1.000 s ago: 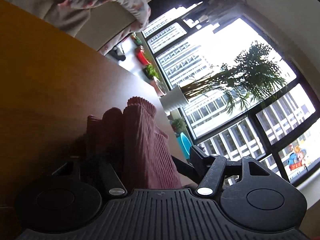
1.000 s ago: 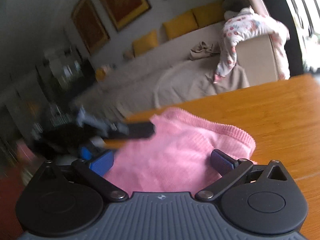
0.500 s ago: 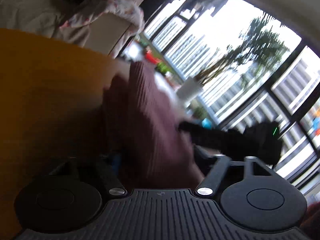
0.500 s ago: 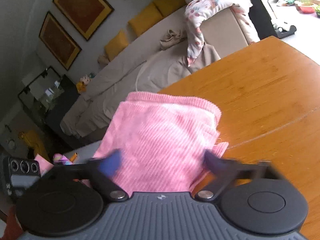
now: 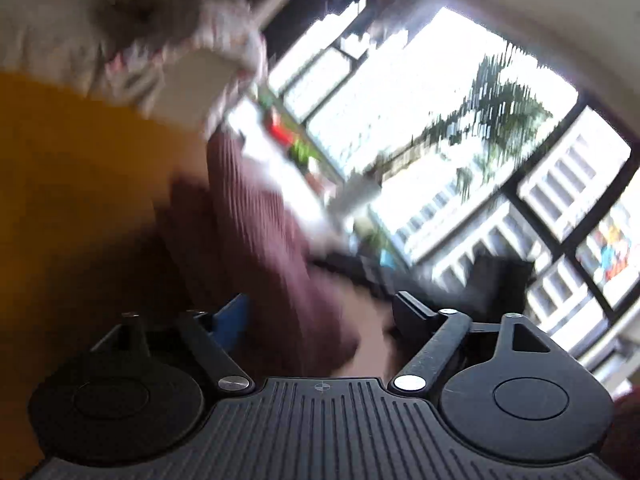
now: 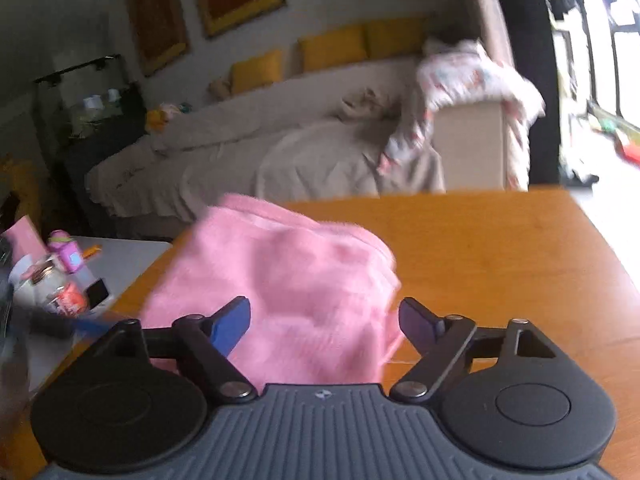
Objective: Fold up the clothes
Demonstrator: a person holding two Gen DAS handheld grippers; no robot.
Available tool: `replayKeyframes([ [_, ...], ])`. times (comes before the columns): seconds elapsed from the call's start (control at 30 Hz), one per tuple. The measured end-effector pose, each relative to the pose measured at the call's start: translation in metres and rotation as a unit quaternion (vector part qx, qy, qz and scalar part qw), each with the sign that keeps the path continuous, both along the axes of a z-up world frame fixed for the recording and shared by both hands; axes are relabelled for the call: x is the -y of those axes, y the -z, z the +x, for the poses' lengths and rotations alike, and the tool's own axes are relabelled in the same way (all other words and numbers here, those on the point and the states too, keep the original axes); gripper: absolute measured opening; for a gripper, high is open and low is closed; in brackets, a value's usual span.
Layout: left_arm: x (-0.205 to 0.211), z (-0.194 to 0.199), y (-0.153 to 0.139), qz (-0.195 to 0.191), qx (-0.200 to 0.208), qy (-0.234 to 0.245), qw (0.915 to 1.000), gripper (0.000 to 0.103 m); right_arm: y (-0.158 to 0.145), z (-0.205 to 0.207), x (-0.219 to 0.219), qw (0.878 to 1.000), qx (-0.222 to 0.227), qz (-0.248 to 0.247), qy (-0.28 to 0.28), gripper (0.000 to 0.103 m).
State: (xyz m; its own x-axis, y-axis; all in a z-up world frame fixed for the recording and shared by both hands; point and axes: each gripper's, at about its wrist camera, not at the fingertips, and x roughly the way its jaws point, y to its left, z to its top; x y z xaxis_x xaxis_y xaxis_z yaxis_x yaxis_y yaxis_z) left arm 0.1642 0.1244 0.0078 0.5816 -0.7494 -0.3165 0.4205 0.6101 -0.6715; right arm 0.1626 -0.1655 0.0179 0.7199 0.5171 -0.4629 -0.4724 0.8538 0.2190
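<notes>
Both your left hand-held gripper [image 5: 320, 314] and right hand-held gripper [image 6: 325, 320] have just been opening, jaws apart astride the folded pink ribbed knit garment [image 6: 288, 280] on the orange wooden desk [image 6: 500, 248], apparently releasing a finished fold.

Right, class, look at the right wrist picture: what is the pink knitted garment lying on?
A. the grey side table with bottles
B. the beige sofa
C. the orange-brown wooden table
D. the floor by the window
C: the pink garment rests on the wooden table, just ahead of the right gripper; the sofa stands further back.
</notes>
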Motion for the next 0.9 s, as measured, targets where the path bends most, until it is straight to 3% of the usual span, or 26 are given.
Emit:
replayKeyframes([
  [0.17, 0.002, 0.04, -0.032, -0.022, 0.044, -0.03, 0.9983, 0.084, -0.015, -0.042, -0.035, 0.996, 0.064, -0.036, -0.055, 0.083],
  [0.23, 0.018, 0.064, -0.027, 0.023, 0.039, -0.042, 0.9981, 0.081, -0.009, -0.052, -0.054, 0.992, 0.072, -0.076, -0.069, 0.08],
  [0.27, 0.026, 0.076, -0.025, 0.046, 0.036, -0.048, 0.9971, 0.078, 0.0, -0.053, -0.063, 0.99, 0.064, -0.106, -0.074, 0.073],
  [0.33, 0.04, 0.1, -0.007, 0.112, 0.003, -0.065, 0.9916, 0.072, 0.013, -0.058, -0.076, 0.984, 0.067, -0.146, -0.078, 0.072],
  [0.43, 0.046, 0.117, 0.017, 0.126, -0.033, -0.063, 0.9894, 0.073, 0.023, -0.064, -0.088, 0.976, 0.087, -0.184, -0.08, 0.073],
  [0.57, 0.038, 0.114, 0.018, 0.118, -0.034, -0.065, 0.9903, 0.074, 0.013, -0.054, -0.078, 0.982, 0.06, -0.147, -0.102, 0.079],
  [0.67, 0.037, 0.113, 0.019, 0.12, -0.033, -0.064, 0.9901, 0.074, -0.005, -0.05, -0.054, 0.992, 0.042, -0.077, -0.089, 0.101],
  [0.8, 0.039, 0.113, 0.02, 0.121, -0.033, -0.063, 0.9902, 0.074, -0.005, -0.033, -0.041, 0.995, 0.027, -0.082, -0.047, 0.103],
  [0.9, 0.039, 0.112, 0.02, 0.123, -0.032, -0.062, 0.9899, 0.077, 0.023, -0.031, -0.054, 0.989, 0.011, -0.139, -0.043, 0.103],
])
